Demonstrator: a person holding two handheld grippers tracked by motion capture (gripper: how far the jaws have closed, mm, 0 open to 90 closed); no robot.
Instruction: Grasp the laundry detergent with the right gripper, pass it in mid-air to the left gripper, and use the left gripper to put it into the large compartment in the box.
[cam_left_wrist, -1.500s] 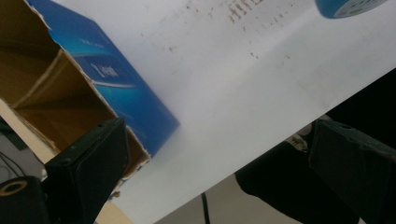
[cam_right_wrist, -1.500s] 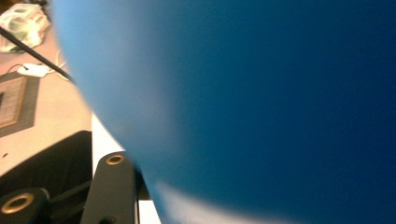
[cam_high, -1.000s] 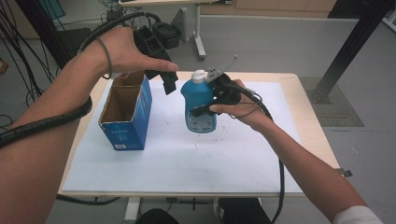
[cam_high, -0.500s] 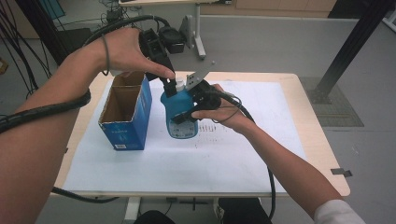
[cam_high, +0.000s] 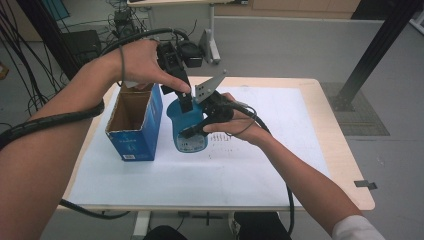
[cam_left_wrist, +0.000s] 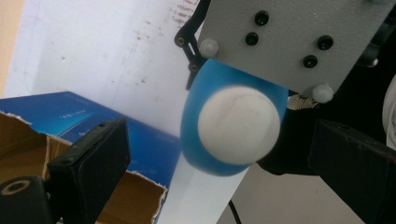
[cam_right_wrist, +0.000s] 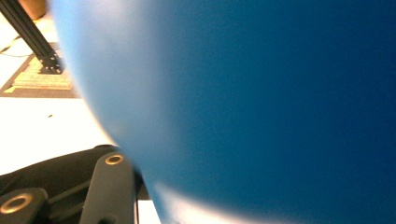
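Beside the open box (cam_high: 135, 122) — a capped blue bottle (cam_high: 186, 125), tilted, in the right hand-held gripper (cam_high: 212, 107).

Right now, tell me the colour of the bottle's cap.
White; the cap tops the blue bottle, clearest in the left gripper view.

Blue bottle (cam_high: 187, 127), white cap (cam_left_wrist: 238, 123), blue box (cam_high: 135, 131)

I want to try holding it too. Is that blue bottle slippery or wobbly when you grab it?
Probably a bit slippery: the blue bottle looks smooth and rounded. It seems stiff, keeping its shape in the right gripper. Held tilted, it might swing or slip.
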